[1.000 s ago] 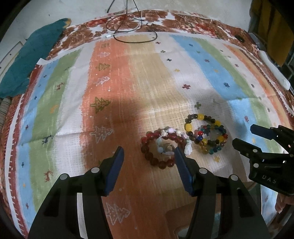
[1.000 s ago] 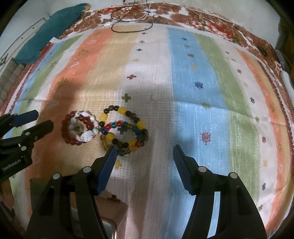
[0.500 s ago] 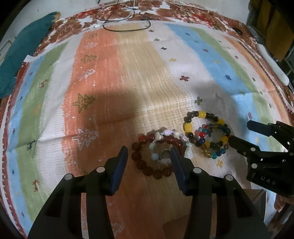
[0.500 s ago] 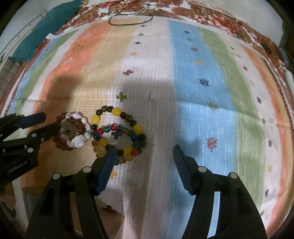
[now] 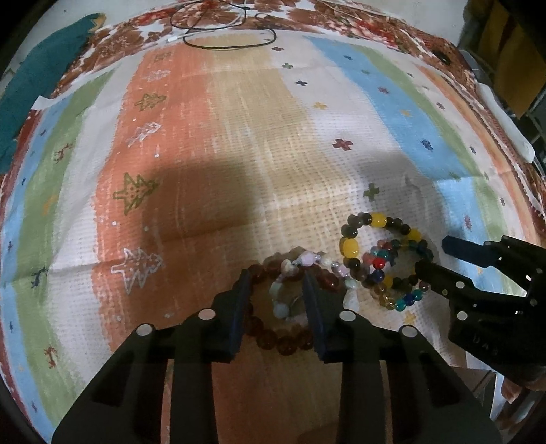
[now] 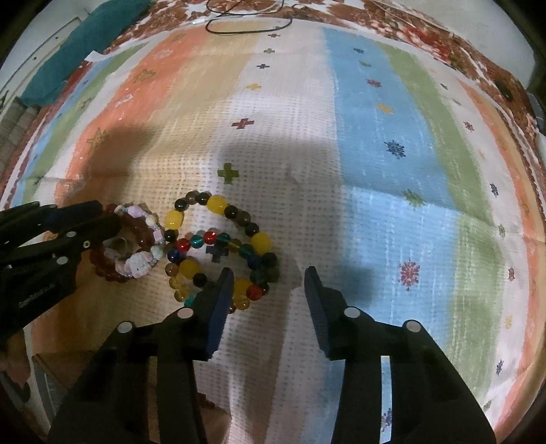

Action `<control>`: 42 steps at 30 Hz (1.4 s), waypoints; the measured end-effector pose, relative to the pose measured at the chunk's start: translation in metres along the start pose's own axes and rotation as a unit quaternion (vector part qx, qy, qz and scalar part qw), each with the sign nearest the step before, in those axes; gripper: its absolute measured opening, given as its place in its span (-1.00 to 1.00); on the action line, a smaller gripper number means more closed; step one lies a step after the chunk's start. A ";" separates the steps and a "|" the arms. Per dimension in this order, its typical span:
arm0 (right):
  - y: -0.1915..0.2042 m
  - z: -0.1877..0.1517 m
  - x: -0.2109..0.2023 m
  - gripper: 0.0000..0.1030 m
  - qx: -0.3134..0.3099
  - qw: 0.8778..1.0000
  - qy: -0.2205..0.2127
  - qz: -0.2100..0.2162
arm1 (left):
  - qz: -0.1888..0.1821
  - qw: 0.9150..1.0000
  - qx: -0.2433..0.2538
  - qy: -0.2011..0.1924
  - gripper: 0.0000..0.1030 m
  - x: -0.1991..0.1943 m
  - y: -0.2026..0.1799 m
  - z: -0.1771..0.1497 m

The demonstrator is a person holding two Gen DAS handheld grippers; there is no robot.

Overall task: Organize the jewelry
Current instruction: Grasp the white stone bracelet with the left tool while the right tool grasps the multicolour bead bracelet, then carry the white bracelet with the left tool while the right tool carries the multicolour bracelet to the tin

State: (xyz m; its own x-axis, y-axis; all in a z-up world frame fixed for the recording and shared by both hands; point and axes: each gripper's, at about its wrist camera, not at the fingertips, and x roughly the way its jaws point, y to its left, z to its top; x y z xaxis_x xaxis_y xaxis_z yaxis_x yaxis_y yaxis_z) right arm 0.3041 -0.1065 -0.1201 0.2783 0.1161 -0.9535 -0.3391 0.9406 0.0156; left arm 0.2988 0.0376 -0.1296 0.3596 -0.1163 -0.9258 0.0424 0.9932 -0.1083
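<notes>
Two piles of bead bracelets lie on the striped cloth (image 5: 239,136). A dark red bracelet (image 5: 283,341) with a pale pastel bracelet (image 5: 279,307) on it sits between the fingers of my left gripper (image 5: 277,290), which is half closed around them but not gripping. A multicoloured bracelet pile with yellow beads (image 5: 382,259) lies to the right; it also shows in the right wrist view (image 6: 218,246). My right gripper (image 6: 269,283) is open, its left finger at that pile's near edge.
A black cable (image 5: 225,30) loops at the cloth's far edge. A teal cloth (image 5: 37,78) lies at the far left. A cardboard box corner (image 6: 65,375) shows near the front edge.
My left gripper moved forward over the red and pastel bracelets and narrowed its jaws around them. My right gripper moved closer to the multicoloured pile.
</notes>
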 end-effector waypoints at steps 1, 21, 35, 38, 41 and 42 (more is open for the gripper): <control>0.000 0.000 0.000 -0.29 -0.001 1.000 0.000 0.003 | 0.000 1.000 0.000 0.003 -0.49 0.002 -0.001 0.000; 0.003 -0.001 -0.012 -0.80 -0.019 1.000 -0.024 -0.001 | 0.022 1.000 0.010 -0.002 -0.87 -0.005 -0.009 -0.005; 0.003 -0.007 -0.056 -0.80 -0.008 0.997 -0.080 -0.009 | 0.018 0.999 0.002 -0.038 -0.87 -0.052 -0.024 -0.012; -0.003 -0.008 -0.062 -0.80 0.004 0.996 -0.086 -0.008 | 0.019 0.999 -0.002 -0.041 -0.88 -0.059 -0.024 -0.015; -0.004 -0.010 -0.066 -0.80 0.002 0.996 -0.090 -0.005 | 0.018 0.999 -0.007 -0.046 -0.88 -0.068 -0.022 -0.019; -0.004 -0.010 -0.067 -0.80 0.003 0.996 -0.091 -0.004 | 0.018 0.999 -0.009 -0.047 -0.88 -0.071 -0.022 -0.020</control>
State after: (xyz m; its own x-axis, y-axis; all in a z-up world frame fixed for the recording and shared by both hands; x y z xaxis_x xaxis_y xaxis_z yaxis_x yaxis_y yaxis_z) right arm 0.2777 -0.1218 -0.0590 0.4383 0.1647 -0.8836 -0.3319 0.9433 0.0111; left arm 0.2540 0.0244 -0.0688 0.4470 -0.0788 -0.8911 0.0116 0.9965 -0.0823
